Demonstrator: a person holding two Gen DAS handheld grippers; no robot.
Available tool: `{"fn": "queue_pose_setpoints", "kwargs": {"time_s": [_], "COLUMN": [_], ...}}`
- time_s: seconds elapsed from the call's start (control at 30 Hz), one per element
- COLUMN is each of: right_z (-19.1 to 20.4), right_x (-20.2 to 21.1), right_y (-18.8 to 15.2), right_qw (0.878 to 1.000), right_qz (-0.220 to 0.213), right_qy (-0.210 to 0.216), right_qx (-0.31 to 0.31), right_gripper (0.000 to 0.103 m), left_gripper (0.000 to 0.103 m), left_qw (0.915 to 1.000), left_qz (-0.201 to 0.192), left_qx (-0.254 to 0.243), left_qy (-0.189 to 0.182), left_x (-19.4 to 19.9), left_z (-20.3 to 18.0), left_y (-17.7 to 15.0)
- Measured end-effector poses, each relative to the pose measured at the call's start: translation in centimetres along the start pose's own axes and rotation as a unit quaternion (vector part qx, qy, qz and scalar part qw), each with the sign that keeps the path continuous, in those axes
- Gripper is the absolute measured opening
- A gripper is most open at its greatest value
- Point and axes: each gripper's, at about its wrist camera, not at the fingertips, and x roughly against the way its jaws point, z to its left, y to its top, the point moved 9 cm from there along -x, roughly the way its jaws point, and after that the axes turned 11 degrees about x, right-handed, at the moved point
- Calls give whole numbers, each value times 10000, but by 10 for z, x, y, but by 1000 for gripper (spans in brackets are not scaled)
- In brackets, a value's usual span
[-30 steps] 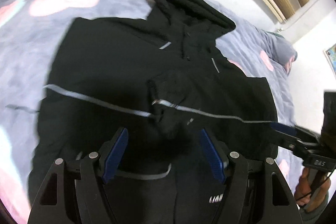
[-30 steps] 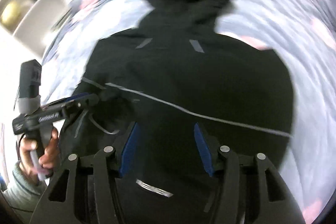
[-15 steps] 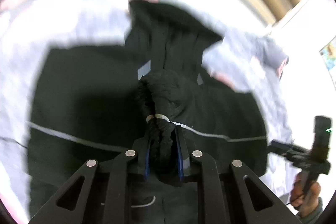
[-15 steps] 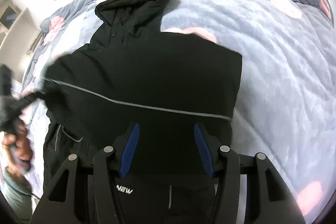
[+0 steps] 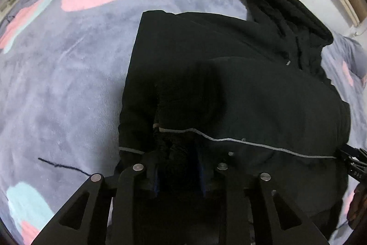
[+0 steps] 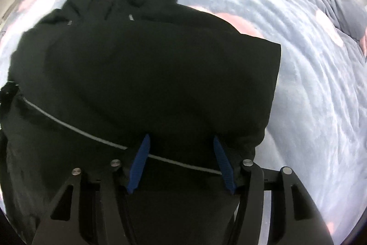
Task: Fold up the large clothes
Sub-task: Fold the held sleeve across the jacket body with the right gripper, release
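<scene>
On the bed, our left gripper (image 5: 179,173) pinches the bunched sleeve (image 5: 174,148).
Jaws have just eased wider; our right gripper (image 6: 181,162) stands unclenched over the black hooded jacket (image 6: 149,75), hood at twelve o'clock, flat for folding.

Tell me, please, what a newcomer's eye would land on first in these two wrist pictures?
A large black hooded jacket fills the middle of both views, spread on a grey-blue blanket with pink hearts, its hood toward the top. A thin pale stripe runs across it. Low in each view, the left gripper has bunched black fabric between its blue pads, while the right gripper stands open over the stripe.
</scene>
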Motion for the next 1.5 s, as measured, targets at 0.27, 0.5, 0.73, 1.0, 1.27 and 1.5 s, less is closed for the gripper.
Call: {"fn": "queue_pose_setpoints", "kwargs": {"time_s": [0.27, 0.5, 0.73, 1.0, 1.27, 1.5], "right_z": [-2, 68, 87, 77, 36, 31], "right_x": [33, 53, -5, 27, 117, 180], "right_y": [11, 33, 22, 16, -67, -127], "right_qw": [9992, 9943, 9964, 9966, 9963, 9948], "right_qz": [-197, -589, -177, -227, -623, -893], "right_qy": [327, 727, 255, 485, 523, 467], "right_qx": [-150, 512, 794, 623, 273, -124], "right_gripper": [67, 66, 67, 67, 67, 68], "left_gripper": [43, 61, 58, 60, 60, 60], "left_qw": [9953, 9888, 9949, 9982, 9958, 9918], "left_qz": [-933, -1059, -30, -104, -422, -567], "left_qx": [-46, -92, 39, -327, 161, 541], "left_qy": [251, -1051, -1003, -488, -802, -1014], "left_x": [67, 97, -15, 13, 126, 185], "left_z": [-2, -81, -95, -104, -50, -10], "left_y": [10, -8, -46, -56, -122, -177]}}
